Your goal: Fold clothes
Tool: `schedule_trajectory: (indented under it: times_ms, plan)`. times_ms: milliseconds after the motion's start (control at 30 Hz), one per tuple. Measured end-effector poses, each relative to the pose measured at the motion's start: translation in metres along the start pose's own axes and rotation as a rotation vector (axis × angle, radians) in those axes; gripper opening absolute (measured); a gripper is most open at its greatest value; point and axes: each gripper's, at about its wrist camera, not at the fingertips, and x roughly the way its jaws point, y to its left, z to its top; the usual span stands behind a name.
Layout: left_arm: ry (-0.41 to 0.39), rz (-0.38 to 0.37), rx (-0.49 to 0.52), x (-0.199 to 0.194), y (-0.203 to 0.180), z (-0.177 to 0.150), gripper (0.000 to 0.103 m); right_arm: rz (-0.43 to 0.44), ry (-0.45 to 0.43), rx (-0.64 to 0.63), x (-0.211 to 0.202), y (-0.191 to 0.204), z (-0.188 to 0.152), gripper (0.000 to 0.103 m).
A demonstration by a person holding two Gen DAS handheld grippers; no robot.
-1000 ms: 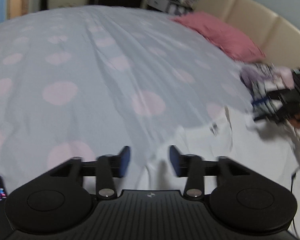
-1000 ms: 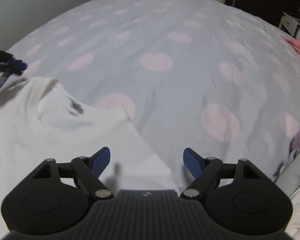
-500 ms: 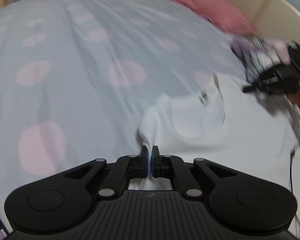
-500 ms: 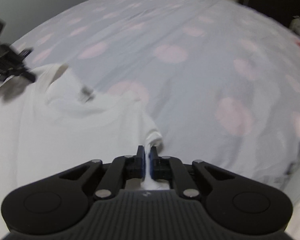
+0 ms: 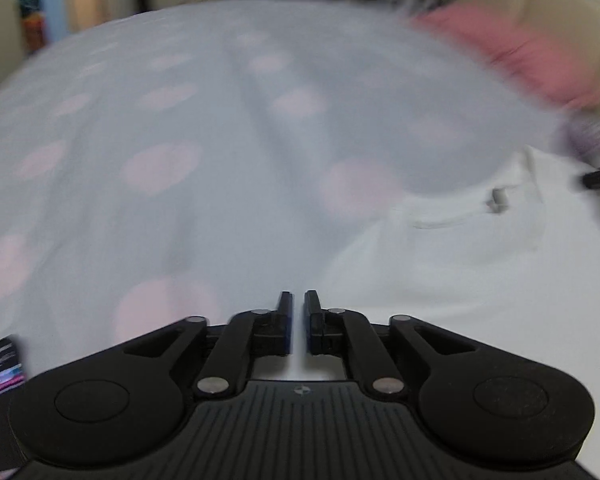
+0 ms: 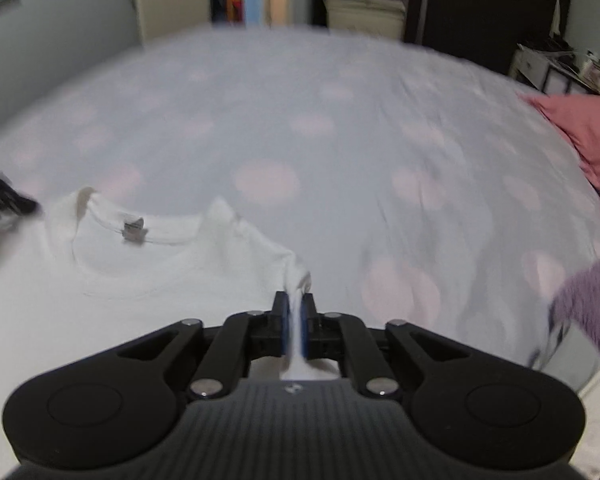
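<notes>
A white T-shirt lies flat on the bed, its collar and neck label pointing away from me. My left gripper pinches the shirt's left shoulder edge; its jaws are opening a little, with white cloth in the narrow gap. In the right wrist view the T-shirt fills the lower left. My right gripper pinches the other shoulder, where a fold of cloth stands up between the pads; these jaws are also opening slightly. Both views are blurred.
The bed cover is pale blue with pink dots and stretches far ahead. A pink pillow lies at the far right. A purple garment sits at the right edge. Furniture and boxes stand beyond the bed.
Both grippers went from open over the shirt's shoulders to closed on the cloth. Since then the views have swung and the pinched shoulders sit slightly raised.
</notes>
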Motion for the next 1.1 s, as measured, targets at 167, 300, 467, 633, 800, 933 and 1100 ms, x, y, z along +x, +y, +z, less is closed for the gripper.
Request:
schedule_trajectory:
  times_ms: [167, 300, 467, 633, 800, 933, 1100]
  plan:
    - [-0.095, 0.031, -0.001, -0.05, 0.001, 0.008, 0.012, -0.071, 0.001, -0.001, -0.023, -0.006, -0.012, 0.022]
    - [-0.179, -0.049, 0.031, -0.121, -0.007, 0.006, 0.028, -0.03, -0.084, 0.04, -0.098, -0.023, -0.018, 0.028]
    - [-0.209, -0.171, 0.094, -0.198, -0.046, -0.041, 0.044, 0.035, -0.156, 0.062, -0.211, -0.024, -0.052, 0.039]
    - [-0.068, -0.235, 0.068, -0.231, -0.079, -0.119, 0.045, 0.095, -0.105, 0.103, -0.28, 0.008, -0.119, 0.05]
    - [0.091, -0.268, 0.156, -0.261, -0.121, -0.208, 0.05, 0.16, -0.011, -0.05, -0.325, 0.089, -0.188, 0.052]
    - [0.143, -0.29, 0.161, -0.282, -0.145, -0.288, 0.05, 0.227, 0.04, -0.213, -0.347, 0.157, -0.249, 0.055]
    - [0.186, -0.233, 0.16, -0.293, -0.152, -0.356, 0.05, 0.244, 0.17, -0.316, -0.354, 0.205, -0.315, 0.061]
